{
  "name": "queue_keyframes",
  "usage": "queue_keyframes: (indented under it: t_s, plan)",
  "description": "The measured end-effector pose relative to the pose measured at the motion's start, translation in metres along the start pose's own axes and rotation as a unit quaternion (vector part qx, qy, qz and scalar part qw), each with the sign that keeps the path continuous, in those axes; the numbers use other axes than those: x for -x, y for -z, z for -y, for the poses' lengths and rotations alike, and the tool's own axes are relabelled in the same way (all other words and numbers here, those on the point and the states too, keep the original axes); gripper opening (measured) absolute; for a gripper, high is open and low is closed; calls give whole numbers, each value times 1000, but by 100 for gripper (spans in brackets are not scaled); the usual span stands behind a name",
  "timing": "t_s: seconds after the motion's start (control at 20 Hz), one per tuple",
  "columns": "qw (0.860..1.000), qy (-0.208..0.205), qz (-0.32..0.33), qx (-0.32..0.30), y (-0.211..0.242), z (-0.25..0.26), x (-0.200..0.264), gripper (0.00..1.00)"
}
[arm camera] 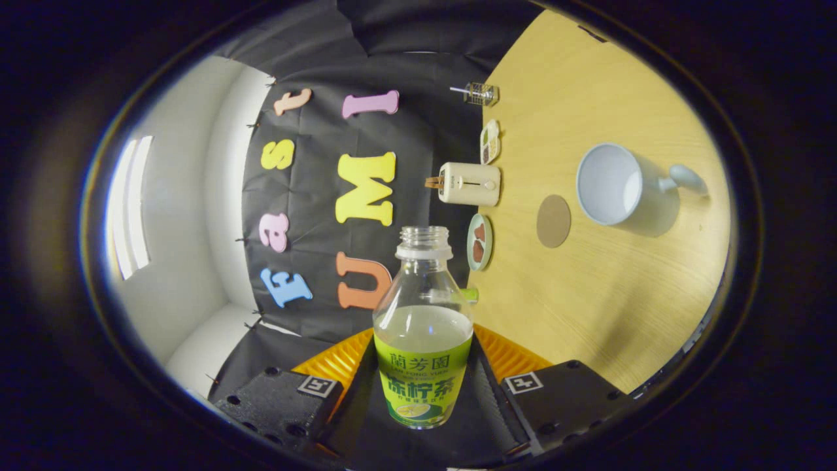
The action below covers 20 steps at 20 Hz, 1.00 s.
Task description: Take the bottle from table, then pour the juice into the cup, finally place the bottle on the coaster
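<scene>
A clear plastic bottle (423,340) with a green label and no cap sits between my fingers, and my gripper (424,376) is shut on its lower body. Pale juice fills it up to the label's top edge. The view is rolled sideways, so the wooden table (588,314) stands to the right of the bottle. The bottle is off the table. A white cup (618,186) with a handle stands on the table beyond the fingers, to the right of the bottle's mouth, and looks empty. A round brown coaster (553,221) lies between the cup and the bottle.
Along the table's far edge by the black wall stand a cream toaster (469,184), a small plate with brown pieces (479,242), a divided dish (489,141) and a small wire rack (480,93). A white wall lies to the left.
</scene>
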State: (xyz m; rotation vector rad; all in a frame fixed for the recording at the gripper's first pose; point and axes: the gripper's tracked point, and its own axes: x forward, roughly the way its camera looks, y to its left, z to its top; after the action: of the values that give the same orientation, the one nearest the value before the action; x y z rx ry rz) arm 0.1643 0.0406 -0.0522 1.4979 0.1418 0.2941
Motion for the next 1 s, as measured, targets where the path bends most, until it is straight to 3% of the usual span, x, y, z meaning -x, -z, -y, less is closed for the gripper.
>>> queue_keyframes:
  t_s: [0.55, 1.0]
  plan:
    - [995, -47, -9, -92, -15, -24, 0, 78]
    - [989, -51, -8, -137, -34, -16, -1, 78]
